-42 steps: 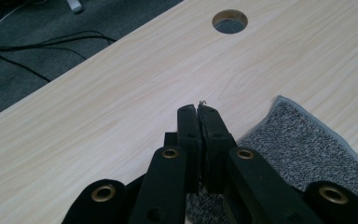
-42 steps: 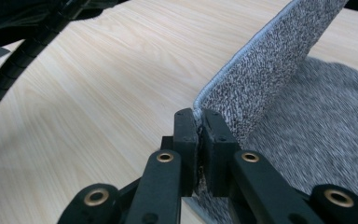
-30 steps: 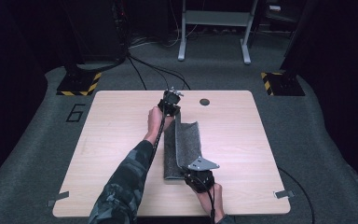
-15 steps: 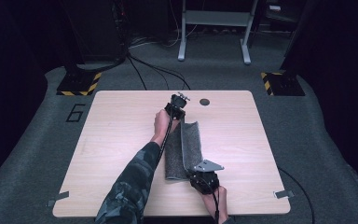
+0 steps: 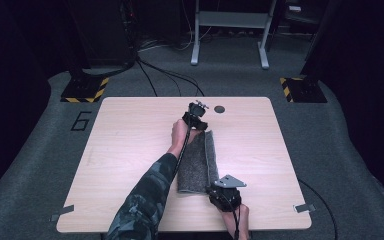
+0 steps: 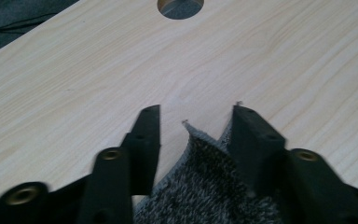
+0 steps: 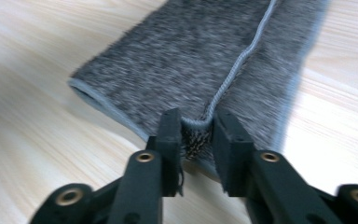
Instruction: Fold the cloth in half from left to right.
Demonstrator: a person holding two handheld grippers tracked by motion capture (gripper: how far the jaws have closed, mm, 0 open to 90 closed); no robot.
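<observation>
two grippers have just been opening over the folded grey towel [image 5: 196,165] at centre frame. our left gripper [image 6: 196,135] is spread, a corner loose between its jaws; our right gripper [image 7: 196,135] barely grazes the hem. we should lift straight off, leaving the fold undisturbed.

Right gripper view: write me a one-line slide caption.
Right claw, jaws just easing apart, straddles the near hem of a folded grey towel lying on a light wooden table.

Camouflage sleeve [image 5: 145,200]; black tool [image 5: 194,118] jaws, brass screws, black cables.
</observation>
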